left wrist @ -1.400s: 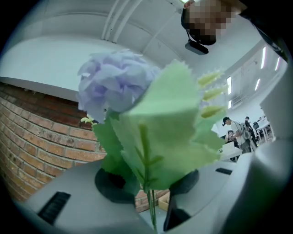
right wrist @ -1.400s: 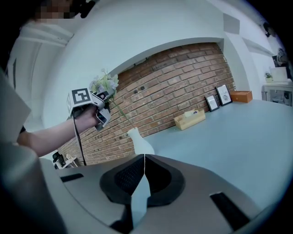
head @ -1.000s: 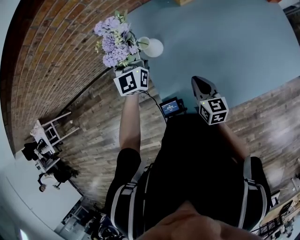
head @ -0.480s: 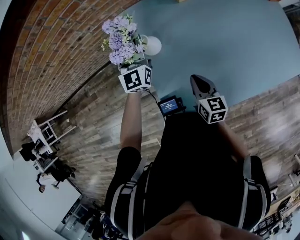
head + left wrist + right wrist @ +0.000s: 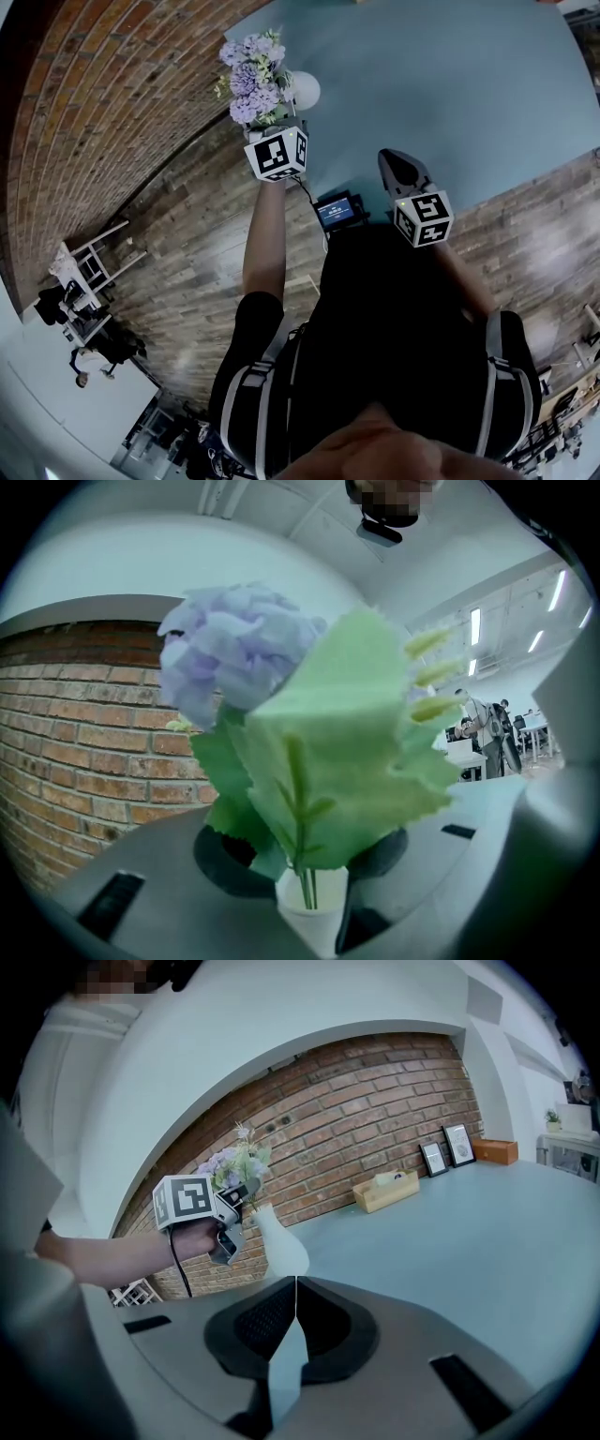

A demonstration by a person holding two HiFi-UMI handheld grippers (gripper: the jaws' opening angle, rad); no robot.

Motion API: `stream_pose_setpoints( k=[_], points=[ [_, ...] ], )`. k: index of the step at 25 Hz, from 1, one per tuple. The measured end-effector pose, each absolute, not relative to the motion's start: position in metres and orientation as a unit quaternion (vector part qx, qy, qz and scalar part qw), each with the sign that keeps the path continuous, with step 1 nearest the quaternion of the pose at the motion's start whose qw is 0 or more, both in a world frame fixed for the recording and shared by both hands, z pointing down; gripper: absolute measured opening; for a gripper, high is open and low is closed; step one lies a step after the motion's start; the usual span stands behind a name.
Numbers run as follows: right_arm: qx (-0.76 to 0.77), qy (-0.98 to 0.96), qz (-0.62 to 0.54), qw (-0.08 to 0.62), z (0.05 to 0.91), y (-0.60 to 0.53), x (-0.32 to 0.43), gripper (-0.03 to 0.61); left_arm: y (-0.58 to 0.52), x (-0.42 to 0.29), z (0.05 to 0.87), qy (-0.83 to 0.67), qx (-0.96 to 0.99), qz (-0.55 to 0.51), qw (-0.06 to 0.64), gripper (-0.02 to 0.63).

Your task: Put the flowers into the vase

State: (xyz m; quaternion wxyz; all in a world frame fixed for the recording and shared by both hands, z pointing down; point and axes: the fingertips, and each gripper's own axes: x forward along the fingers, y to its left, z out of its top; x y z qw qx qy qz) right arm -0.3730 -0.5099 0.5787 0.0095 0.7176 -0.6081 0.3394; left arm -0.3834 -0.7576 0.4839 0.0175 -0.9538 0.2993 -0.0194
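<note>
Your left gripper (image 5: 276, 122) has carried the flowers (image 5: 251, 73) closer to the vase (image 5: 307, 90) since the earlier frame, and the blooms now overlap its left edge in the head view. Its jaws are clamped on the stems (image 5: 306, 888), and the vase stands upright on the table (image 5: 450, 84), just beside that gripper in the right gripper view. Your right gripper (image 5: 296, 1297) is held well apart from the vase, near your body, jaws pressed together on nothing.
</note>
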Motion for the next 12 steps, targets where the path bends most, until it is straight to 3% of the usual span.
stream_pose_setpoints(
  k=[12],
  points=[
    [0.716, -0.608, 0.343, 0.018, 0.58, -0.512, -0.375, 0.018, -0.758, -0.382, 0.507, 0.297, -0.954, -0.041, 0.007, 0.167]
  ],
)
